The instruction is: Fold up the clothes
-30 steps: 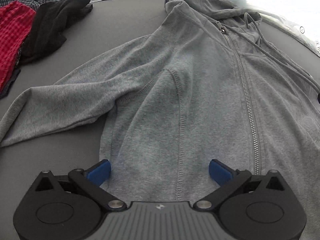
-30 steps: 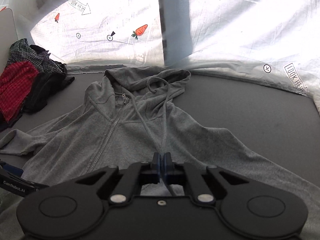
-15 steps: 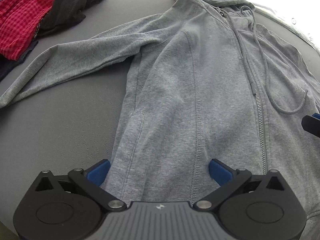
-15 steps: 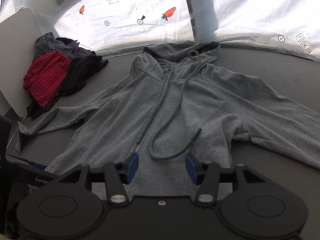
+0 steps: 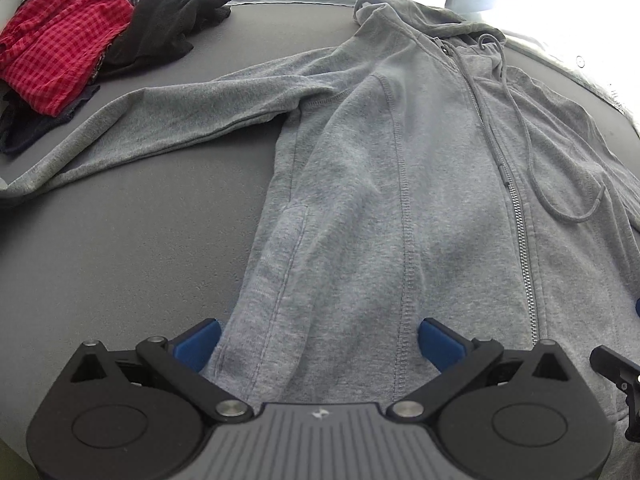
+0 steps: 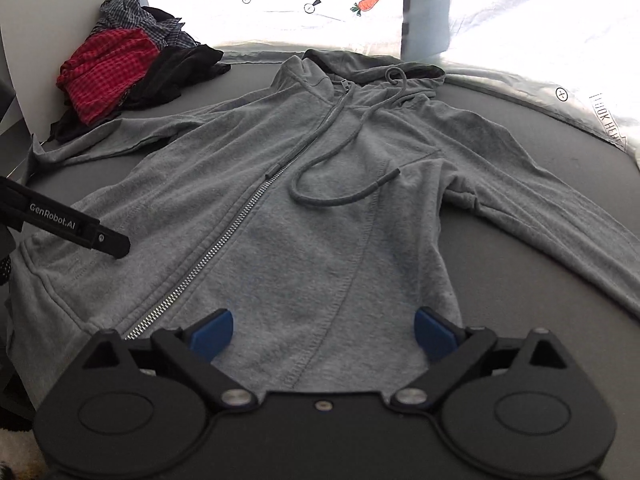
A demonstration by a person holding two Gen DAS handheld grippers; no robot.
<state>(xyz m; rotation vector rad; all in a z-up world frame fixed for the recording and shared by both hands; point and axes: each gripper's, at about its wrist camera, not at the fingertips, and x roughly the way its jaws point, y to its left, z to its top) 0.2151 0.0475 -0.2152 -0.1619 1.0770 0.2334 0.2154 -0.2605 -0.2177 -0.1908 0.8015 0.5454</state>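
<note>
The hoodie (image 6: 304,216) lies flat and zipped on the grey tabletop (image 5: 132,248), hood toward the far edge, hem at the near edge under both tools, one sleeve reaching toward each side edge. Your left gripper (image 5: 318,340) stands wide open over the hem, holding nothing. Your right gripper (image 6: 324,334) is opening, its blue pads clear of the cloth, nothing held between them.

You look set to begin the fold. Take a sleeve (image 5: 168,116) first: pinch it near the cuff and lay it across the chest, so the body makes a neat oblong. Tuck the loose drawcord (image 6: 340,184) inside before you fold over it. The left cuff probably runs off the side edge, though the view is poor there. Keep clear of the clothes pile (image 6: 132,68) in the far left corner.
</note>
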